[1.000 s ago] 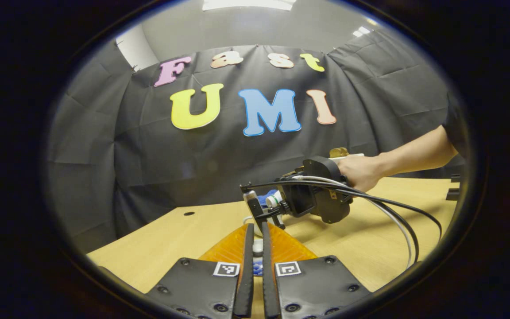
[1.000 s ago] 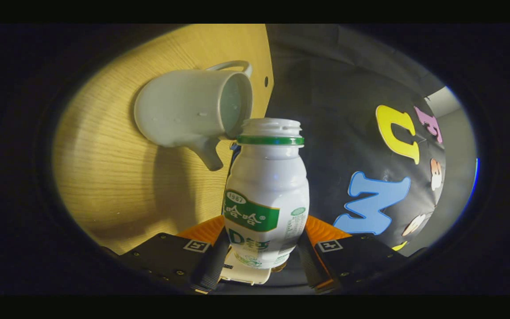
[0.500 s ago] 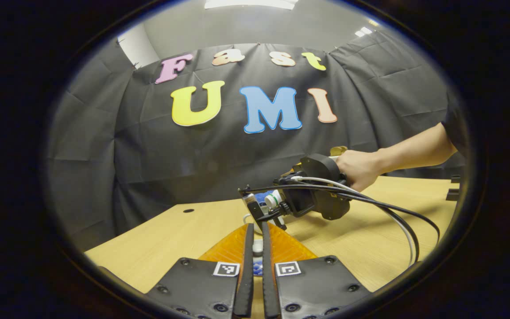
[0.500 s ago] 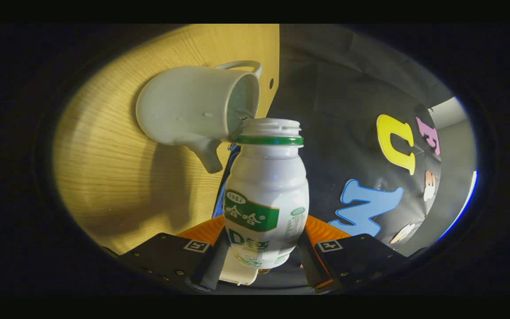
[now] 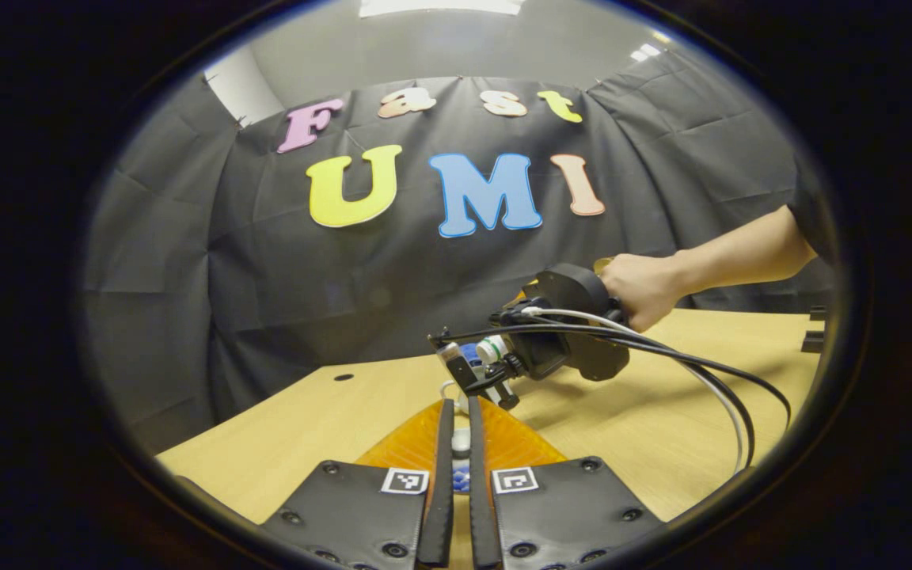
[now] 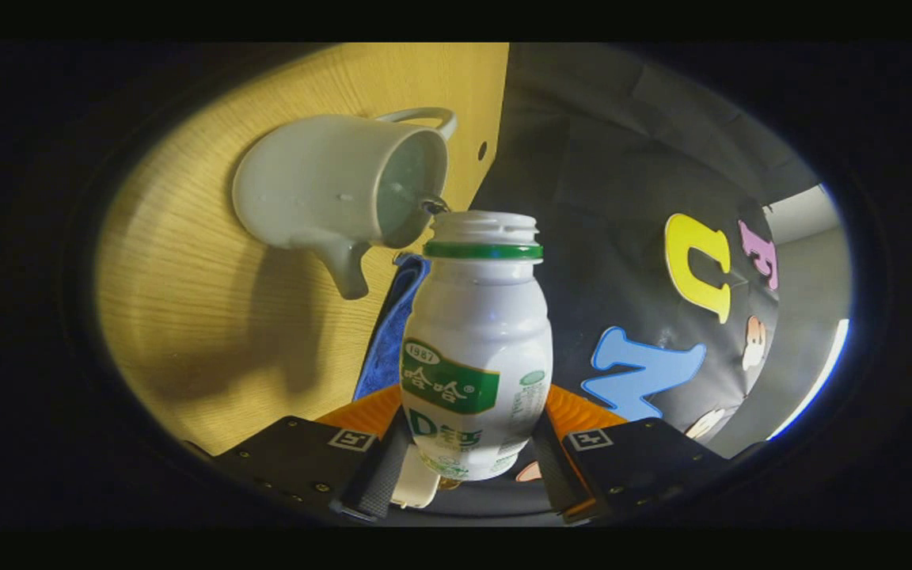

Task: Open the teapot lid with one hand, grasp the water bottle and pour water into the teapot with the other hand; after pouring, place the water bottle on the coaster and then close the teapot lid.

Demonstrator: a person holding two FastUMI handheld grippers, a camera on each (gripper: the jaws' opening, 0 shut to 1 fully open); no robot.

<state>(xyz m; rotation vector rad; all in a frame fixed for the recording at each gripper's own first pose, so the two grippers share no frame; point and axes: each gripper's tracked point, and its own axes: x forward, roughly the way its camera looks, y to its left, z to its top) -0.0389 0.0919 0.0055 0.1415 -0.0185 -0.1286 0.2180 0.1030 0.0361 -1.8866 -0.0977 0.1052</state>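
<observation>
In the right gripper view my right gripper (image 6: 468, 467) is shut on a white, uncapped water bottle (image 6: 472, 348) with a green label. The bottle's mouth is just beside the open top of the white teapot (image 6: 321, 186), whose spout (image 6: 349, 273) points down in this rolled view. In the left gripper view my left gripper (image 5: 460, 412) is shut on the small white knob of the teapot lid (image 5: 461, 442), held up off the pot. Beyond it the right gripper (image 5: 495, 372) tips the bottle (image 5: 492, 348) over the teapot's handle (image 5: 446, 389).
A blue mat (image 6: 393, 317) lies on the wooden table (image 6: 210, 317) beside the teapot. A person's hand (image 5: 646, 289) and forearm hold the right gripper, and its cables (image 5: 709, 380) trail across the table's right side. A small hole (image 5: 343, 377) marks the table's far left.
The right gripper has risen a little and tipped the bottle back. The bottle's mouth has drawn away from the teapot's opening, and more of the blue mat shows. My left gripper has held still.
</observation>
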